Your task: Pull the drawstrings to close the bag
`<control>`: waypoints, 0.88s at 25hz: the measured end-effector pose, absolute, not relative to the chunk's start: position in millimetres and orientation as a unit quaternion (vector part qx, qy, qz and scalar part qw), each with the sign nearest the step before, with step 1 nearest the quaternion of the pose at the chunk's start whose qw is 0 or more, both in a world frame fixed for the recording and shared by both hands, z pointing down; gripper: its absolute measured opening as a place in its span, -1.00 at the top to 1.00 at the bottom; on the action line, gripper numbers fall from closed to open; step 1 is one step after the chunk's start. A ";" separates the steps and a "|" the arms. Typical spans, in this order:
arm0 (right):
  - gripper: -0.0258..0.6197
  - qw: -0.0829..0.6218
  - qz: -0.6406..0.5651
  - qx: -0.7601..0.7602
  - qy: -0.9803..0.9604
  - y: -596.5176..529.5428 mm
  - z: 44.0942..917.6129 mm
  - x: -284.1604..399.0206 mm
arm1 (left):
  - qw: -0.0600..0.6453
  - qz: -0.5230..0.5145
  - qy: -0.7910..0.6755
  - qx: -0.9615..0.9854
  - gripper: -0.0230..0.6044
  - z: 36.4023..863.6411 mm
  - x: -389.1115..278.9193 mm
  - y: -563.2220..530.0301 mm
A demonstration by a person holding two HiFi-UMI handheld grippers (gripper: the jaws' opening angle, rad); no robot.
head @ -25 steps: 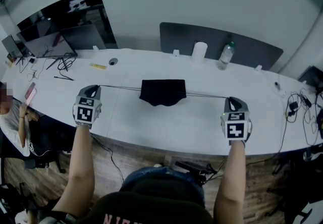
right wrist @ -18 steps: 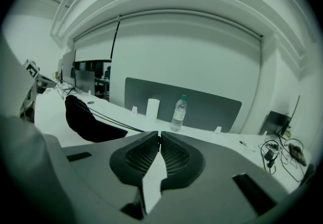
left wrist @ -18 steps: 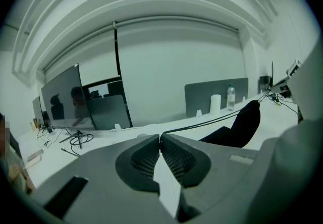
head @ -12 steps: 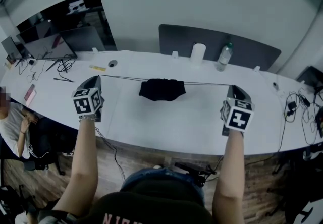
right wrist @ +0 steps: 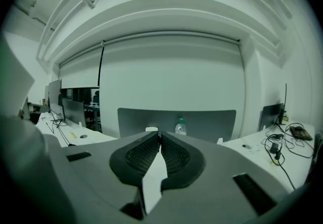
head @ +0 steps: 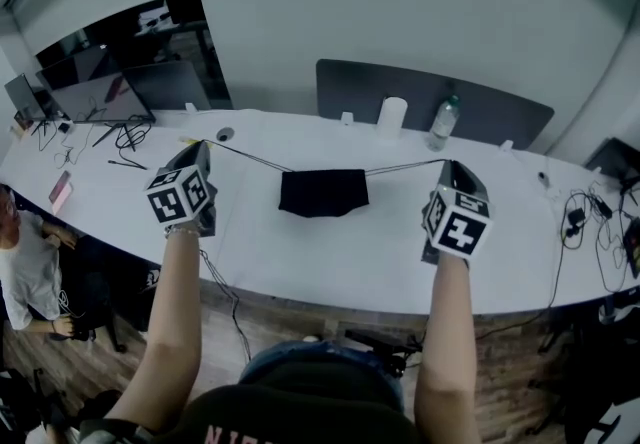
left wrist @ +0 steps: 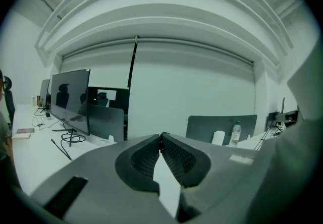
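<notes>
A small black drawstring bag lies at the middle of the white table. Two thin drawstrings run from its top corners, one up to the left and one up to the right. My left gripper is held above the table left of the bag, shut on the left string's end. My right gripper is to the bag's right, shut on the other end. In the left gripper view the fingertips meet, and in the right gripper view the fingertips meet too; the strings do not show there.
Behind the bag stand a white roll and a water bottle before a grey divider panel. A monitor and cables lie far left, more cables far right. A person sits at the left edge.
Both grippers have risen and come inward toward the bag. The strings, stretched level a second ago, now slope down from the grippers to the bag.
</notes>
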State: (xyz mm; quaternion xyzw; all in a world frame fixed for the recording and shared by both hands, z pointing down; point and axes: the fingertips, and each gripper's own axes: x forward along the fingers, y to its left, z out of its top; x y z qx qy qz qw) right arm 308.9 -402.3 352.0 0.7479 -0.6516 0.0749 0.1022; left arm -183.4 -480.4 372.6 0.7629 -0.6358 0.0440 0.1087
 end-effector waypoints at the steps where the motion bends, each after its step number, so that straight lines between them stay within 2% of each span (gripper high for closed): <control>1: 0.89 0.111 0.072 0.742 -0.657 -403.5 354.6 300.4 | 0.108 0.043 -0.634 0.764 0.88 372.8 -180.6 -479.6; 5: 0.89 0.132 0.070 0.725 -0.672 -404.0 362.8 273.9 | 0.102 0.049 -0.619 0.778 0.88 375.5 -162.6 -475.3; 11: 0.89 0.111 0.038 0.712 -0.692 -405.0 348.4 253.9 | 0.072 0.020 -0.596 0.800 0.88 360.8 -136.9 -462.0; 22: 0.89 0.098 -0.069 0.682 -0.722 -392.2 306.9 207.7 | -0.068 -0.021 -0.567 0.821 0.88 302.7 -94.5 -435.7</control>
